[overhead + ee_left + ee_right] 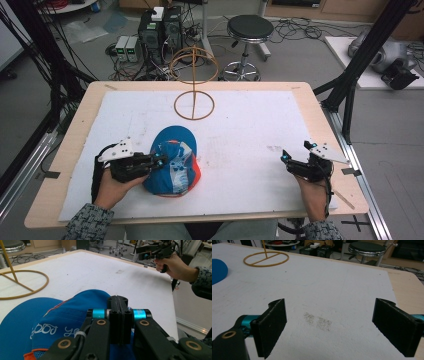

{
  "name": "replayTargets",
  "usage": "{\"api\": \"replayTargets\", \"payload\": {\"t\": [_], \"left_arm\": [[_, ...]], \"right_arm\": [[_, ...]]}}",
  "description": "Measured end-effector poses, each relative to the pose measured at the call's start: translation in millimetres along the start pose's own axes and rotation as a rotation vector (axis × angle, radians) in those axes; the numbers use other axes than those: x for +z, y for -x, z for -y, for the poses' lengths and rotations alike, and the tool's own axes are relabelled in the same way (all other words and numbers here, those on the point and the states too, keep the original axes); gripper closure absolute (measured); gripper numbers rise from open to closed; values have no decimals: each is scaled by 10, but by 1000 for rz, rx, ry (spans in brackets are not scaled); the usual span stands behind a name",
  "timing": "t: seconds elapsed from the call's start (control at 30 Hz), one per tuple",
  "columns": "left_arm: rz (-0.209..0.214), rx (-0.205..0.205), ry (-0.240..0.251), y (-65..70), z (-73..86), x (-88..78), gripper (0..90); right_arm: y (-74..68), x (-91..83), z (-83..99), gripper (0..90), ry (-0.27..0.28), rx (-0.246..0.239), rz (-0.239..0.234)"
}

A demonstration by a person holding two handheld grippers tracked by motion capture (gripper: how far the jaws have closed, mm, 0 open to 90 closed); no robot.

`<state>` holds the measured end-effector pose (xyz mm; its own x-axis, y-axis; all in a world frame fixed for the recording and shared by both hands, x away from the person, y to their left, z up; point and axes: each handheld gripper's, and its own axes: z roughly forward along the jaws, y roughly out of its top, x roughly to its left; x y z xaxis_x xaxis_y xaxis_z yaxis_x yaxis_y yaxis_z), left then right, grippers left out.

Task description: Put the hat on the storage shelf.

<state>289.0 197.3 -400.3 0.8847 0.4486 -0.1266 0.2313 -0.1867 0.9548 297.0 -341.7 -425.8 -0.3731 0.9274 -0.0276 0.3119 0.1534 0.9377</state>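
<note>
A blue cap (172, 167) with white lettering and orange trim lies on the white mat, near the front left. My left gripper (159, 160) comes in from the cap's left. In the left gripper view its jaws (118, 300) are pressed flat together on the fabric of the cap (62, 315) at the crown. My right gripper (285, 159) hovers low over bare mat at the front right. Its jaws stand wide apart with nothing between them (329, 327). The edge of the cap (218, 270) shows far to the left in the right gripper view.
A tan wire stand with a ring base (194, 105) and a hoop on a post stands at the back middle of the mat (250, 125). The wooden table edge (325, 130) runs close on the right. A stool (250, 27) and computer boxes (160, 30) sit on the floor beyond.
</note>
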Motion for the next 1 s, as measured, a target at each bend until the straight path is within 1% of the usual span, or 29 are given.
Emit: {"api": "replayTargets", "payload": {"t": [0.13,0.23,0.27,0.3,0.33,0.4,0.57,0.63,0.67,0.7,0.8,0.83,0.87,0.9,0.97,1.0], "left_arm": [[-1,-7,13,-12,-15,-7,890],[1,-23,40,-23,-49,-22,891],[2,-30,51,-29,-60,-29,891],[4,-47,72,-53,-78,-42,891],[4,-51,77,-64,-91,-51,891],[-4,-46,86,-77,-141,-67,891],[-20,-36,126,-88,-303,-109,892],[-23,-31,132,-98,-331,-122,891],[-25,-35,144,-107,-355,-133,891],[-29,-48,170,-130,-402,-160,891],[-30,-62,201,-174,-476,-207,891],[-30,-62,201,-174,-476,-207,891],[-28,-66,211,-189,-503,-223,891],[-29,-74,233,-217,-556,-250,891],[-33,-79,248,-248,-614,-271,891],[-37,-84,258,-264,-642,-278,891]], "right_arm": [[7,-1,1,113,2,-5,2],[5,-5,1,112,0,-1,0],[4,-3,1,113,-1,1,-1],[6,-2,2,113,-1,-1,0],[8,1,3,113,3,0,0],[12,-3,4,112,-4,6,-3],[15,-5,5,113,0,9,-5],[14,-8,5,112,-3,13,-5],[20,-7,5,113,3,9,-4],[21,-12,4,113,0,13,-5],[29,-19,5,113,-2,23,-3],[29,-19,5,113,-2,23,-3],[32,-17,4,113,0,24,-4],[36,-9,4,113,0,27,-7],[30,-2,2,113,-1,31,-7],[34,4,0,113,1,26,-10]]}}
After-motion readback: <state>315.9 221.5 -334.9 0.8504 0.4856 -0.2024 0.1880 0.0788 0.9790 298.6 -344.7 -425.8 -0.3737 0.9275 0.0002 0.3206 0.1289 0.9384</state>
